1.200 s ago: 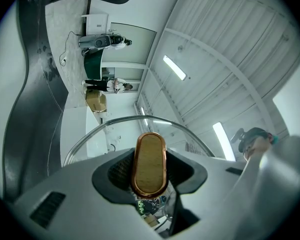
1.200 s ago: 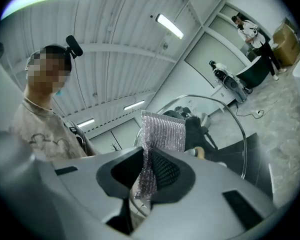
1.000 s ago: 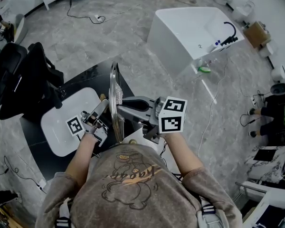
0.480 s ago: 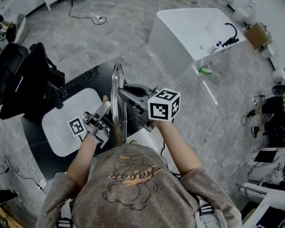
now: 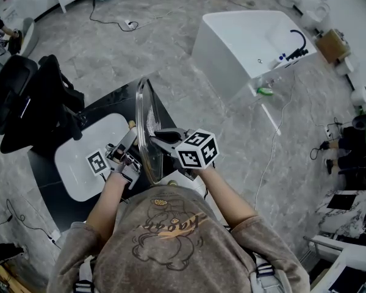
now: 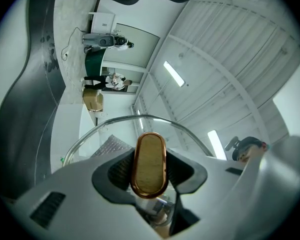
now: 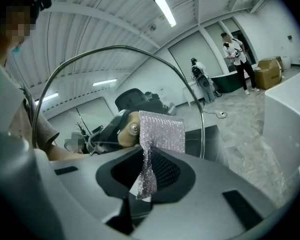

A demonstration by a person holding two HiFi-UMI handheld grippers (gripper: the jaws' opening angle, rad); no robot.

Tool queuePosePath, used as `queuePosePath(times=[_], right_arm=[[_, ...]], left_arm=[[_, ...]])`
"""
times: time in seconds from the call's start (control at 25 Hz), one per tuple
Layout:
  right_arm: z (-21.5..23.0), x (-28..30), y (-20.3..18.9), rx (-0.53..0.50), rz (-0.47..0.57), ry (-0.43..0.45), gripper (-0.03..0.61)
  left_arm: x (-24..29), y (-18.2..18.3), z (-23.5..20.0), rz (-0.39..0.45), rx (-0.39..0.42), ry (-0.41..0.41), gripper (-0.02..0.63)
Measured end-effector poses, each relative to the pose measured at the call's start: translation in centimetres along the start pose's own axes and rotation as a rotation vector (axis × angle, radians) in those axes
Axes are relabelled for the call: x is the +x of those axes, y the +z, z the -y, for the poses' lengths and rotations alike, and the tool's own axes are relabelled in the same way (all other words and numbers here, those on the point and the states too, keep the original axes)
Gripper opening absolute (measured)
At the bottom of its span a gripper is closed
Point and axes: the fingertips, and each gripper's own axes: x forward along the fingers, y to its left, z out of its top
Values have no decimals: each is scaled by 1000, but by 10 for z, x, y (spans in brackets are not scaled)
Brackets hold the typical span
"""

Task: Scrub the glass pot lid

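Lowered right gripper [image 7: 149, 170], cloth [image 7: 159, 134] on lid [image 5: 144, 122] — left gripper [image 5: 130, 140] clamps knob [image 6: 150, 161].

floor [image 5: 171, 41]: grey marble | white tub [image 5: 232, 47] — upper right | black chair [image 5: 18, 96] — left | ceiling strip lights [image 6: 174, 74]

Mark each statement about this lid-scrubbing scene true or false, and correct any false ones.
1. The left hand-held gripper is closed on the lid's knob. True.
2. The glass pot lid lies flat on the table. False: it is held up on edge, off the table.
3. The right hand-held gripper grips a silvery mesh cloth. True.
4. Both hand-held grippers are on the same side of the lid. False: the left is on the knob side and the right is on the opposite face.
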Motion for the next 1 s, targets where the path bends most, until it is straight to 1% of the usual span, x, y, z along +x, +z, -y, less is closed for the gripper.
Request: queuePosePath(times=[0.2,0.36,0.6,0.76,0.88,1.0], right_arm=[[-27,-7,-1,23,18,76,67],[-38,-11,0,8,31,83,67],[-21,-24,-1,11,71,20,67],[0,-45,-2,72,132,-29,67],[19,-63,-5,113,172,-89,67],[34,-77,-6,136,209,-150,67]], left_arm=[[-5,0,-8,-11,5,31,181],[-9,1,-13,0,-4,43,181],[-15,7,-14,18,6,62,181],[-22,15,-13,25,41,90,181],[-28,20,-15,14,86,140,181],[-36,26,-22,-27,159,231,181]])
